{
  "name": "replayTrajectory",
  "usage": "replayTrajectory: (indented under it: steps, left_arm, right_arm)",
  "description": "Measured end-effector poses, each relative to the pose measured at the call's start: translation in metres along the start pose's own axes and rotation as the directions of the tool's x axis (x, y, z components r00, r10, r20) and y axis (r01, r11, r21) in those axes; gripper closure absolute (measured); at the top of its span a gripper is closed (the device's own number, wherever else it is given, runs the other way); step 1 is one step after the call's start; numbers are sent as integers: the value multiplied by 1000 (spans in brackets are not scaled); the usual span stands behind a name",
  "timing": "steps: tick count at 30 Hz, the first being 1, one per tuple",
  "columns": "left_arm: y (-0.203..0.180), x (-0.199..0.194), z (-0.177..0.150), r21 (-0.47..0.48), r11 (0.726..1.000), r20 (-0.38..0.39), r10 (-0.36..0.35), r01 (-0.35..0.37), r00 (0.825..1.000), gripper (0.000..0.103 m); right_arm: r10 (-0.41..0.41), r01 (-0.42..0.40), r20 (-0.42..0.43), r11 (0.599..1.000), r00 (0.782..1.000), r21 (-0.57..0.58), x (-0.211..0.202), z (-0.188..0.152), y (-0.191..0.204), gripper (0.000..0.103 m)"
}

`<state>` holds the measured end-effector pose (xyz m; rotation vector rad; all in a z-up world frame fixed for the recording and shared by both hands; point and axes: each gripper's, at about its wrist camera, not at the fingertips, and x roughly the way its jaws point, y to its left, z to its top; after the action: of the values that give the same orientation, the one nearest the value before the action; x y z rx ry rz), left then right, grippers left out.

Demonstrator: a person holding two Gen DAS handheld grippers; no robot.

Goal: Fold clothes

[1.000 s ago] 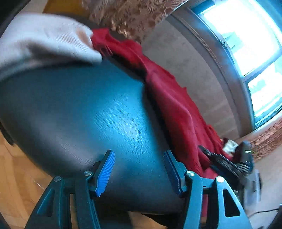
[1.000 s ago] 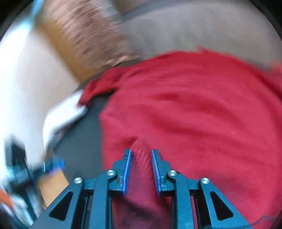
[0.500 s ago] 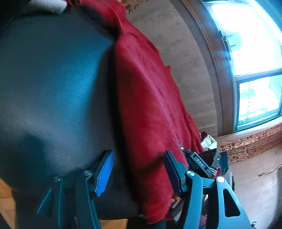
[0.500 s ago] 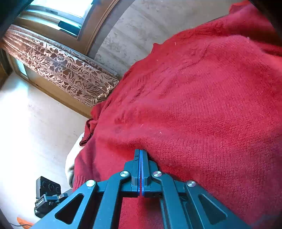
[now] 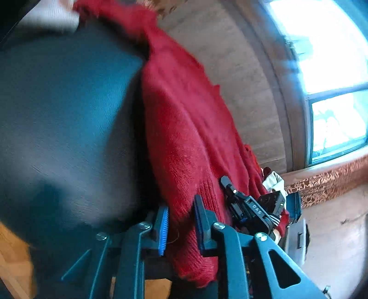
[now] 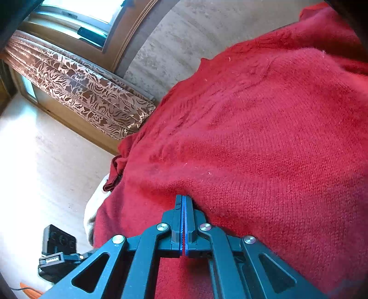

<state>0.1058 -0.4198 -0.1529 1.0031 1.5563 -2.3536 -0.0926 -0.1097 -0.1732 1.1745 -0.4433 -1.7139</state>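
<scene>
Pinching a fold of the red sweater (image 6: 264,138), the right gripper (image 6: 184,220) has its jaws pressed fully together with knit bunched at their tips, a grip that looks meant to keep one edge under control while the other side is taken. The sweater lies over the right side of the dark worktop (image 5: 69,115), its ribbed hem hanging off the near edge. The left gripper (image 5: 180,226) has its jaws partly open on either side of that hem, cloth between them but not yet clamped, probably lined up to take a second hold so the garment can be lifted or doubled over. A pale cloth (image 5: 48,16) sits at the far left corner.
</scene>
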Motion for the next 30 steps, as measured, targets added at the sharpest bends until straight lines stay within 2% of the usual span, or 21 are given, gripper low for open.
replayTrajectory:
  steps: [2, 4, 6, 9, 10, 12, 15, 17, 19, 23, 26, 30]
  left_arm:
    - [-2, -31, 5, 58, 998, 47, 20, -23, 999, 96]
    - [-12, -63, 9, 147, 985, 113, 76, -92, 991, 101]
    - [-26, -92, 12, 232, 955, 196, 140, -185, 971, 101]
    - [-27, -128, 18, 280, 911, 280, 224, -303, 934, 101]
    - [-22, -129, 21, 262, 916, 277, 232, -305, 932, 97]
    - [-1, -123, 25, 186, 939, 241, 242, -289, 940, 79]
    - [31, -104, 17, 129, 957, 156, 241, -262, 958, 75]
    - [39, -82, 7, 117, 966, 91, 219, -229, 971, 72]
    - [43, -66, -3, 126, 961, 72, 239, -247, 968, 68]
    - [48, -50, -11, 119, 967, 47, 221, -225, 974, 60]
    - [43, -41, -15, 138, 966, 62, 213, -219, 975, 58]
    - [32, -28, -20, 155, 975, 13, 157, -157, 987, 58]
  right_arm:
    - [-1, 1, 0, 1000, 1000, 0, -1, -1, 0, 103]
    - [-1, 1, 0, 1000, 1000, 0, -2, -1, 0, 103]
    - [-2, 2, 0, 1000, 1000, -1, -2, 0, 1, 103]
    - [0, 0, -1, 1000, 1000, -3, -2, 1, -2, 103]
    - [0, 0, -1, 1000, 1000, -3, -2, 1, -2, 103]
    - [1, -1, 0, 1000, 1000, -2, -1, 1, -1, 103]
    - [0, 0, 1, 1000, 1000, -2, -1, 1, -1, 103]
    - [-1, 1, 1, 1000, 1000, -1, -1, 1, -1, 103]
    - [-3, 3, 0, 1000, 1000, -2, -1, 1, -1, 103]
    - [0, 0, 1, 1000, 1000, -1, -2, 2, -2, 103]
    - [1, -1, 2, 1000, 1000, -1, -1, 1, -2, 103]
    - [1, -1, 3, 1000, 1000, -1, -1, 1, -2, 103]
